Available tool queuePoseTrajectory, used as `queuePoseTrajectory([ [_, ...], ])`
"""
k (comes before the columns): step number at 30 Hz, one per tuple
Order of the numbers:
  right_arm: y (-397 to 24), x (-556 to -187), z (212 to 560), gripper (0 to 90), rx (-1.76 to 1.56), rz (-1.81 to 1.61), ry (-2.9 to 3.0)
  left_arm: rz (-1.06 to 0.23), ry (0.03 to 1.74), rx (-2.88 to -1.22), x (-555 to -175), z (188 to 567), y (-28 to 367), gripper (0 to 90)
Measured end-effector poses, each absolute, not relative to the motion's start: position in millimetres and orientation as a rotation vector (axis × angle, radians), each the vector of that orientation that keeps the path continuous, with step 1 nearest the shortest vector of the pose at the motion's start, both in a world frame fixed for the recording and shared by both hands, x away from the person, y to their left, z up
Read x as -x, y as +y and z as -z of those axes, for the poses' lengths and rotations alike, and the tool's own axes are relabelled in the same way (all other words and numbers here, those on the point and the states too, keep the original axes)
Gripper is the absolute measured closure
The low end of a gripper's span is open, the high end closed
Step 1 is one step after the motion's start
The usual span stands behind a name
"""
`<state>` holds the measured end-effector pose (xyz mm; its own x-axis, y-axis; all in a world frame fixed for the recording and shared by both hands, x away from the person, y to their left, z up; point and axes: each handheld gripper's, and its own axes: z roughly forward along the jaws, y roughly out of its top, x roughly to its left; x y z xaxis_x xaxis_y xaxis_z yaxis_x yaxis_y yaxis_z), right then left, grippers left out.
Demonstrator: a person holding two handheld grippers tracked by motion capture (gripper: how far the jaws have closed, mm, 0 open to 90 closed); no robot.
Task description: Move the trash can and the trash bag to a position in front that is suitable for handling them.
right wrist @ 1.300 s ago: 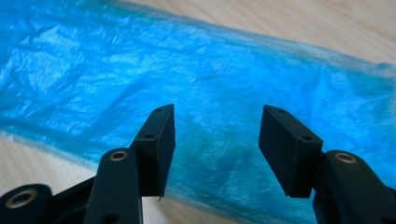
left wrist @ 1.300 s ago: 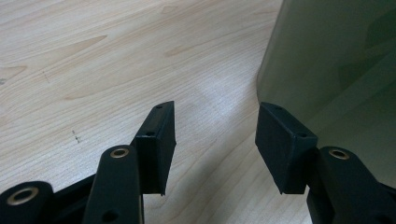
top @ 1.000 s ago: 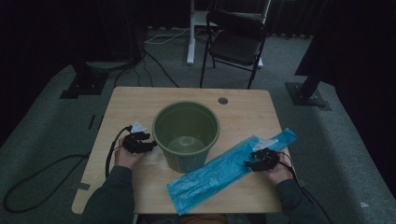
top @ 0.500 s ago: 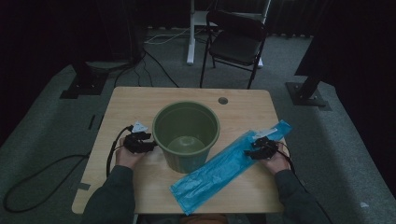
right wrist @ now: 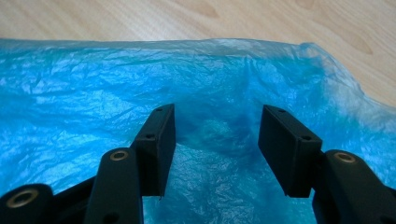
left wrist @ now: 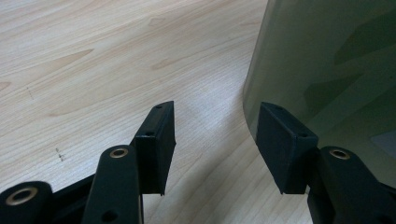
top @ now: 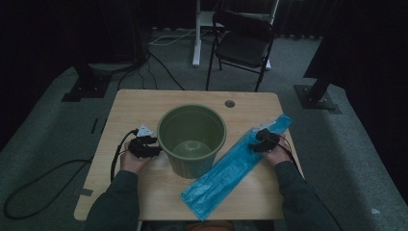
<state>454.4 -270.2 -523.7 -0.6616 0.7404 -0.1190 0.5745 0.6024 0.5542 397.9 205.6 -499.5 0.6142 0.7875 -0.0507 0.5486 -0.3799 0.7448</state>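
Hovering over a flat blue bag [top: 234,168] that lies slantwise along the table's [top: 130,108] right edge, the right gripper [top: 260,139] has its jaws spread wide, apparently to pinch the bag's far end. Left gripper [top: 150,146], jaws also apart and empty, waits beside the green bin [top: 191,139] at the table's middle, likely to steady it. Between the hands, the bin blocks a direct crossing. A chair [top: 243,43] stands beyond the far edge.
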Motion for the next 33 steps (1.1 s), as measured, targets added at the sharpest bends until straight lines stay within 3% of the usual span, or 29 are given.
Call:
queuePoseTrajectory([
  [12,-265.9,-465.3,523.3,48.0,-1.120,-0.681,2.411,-0.410,1.024,-2.097,-399.0,498.6,200.7,47.2],
  [20,-253.4,-428.6,503.7,47.4,-1.060,-0.855,2.470,-0.415,1.019,-2.097,-399.0,498.0,199.4,47.2],
  [33,-235.8,-383.4,502.9,44.0,-0.988,-0.906,2.539,-0.409,1.017,-2.097,-399.2,497.7,198.7,48.9],
])
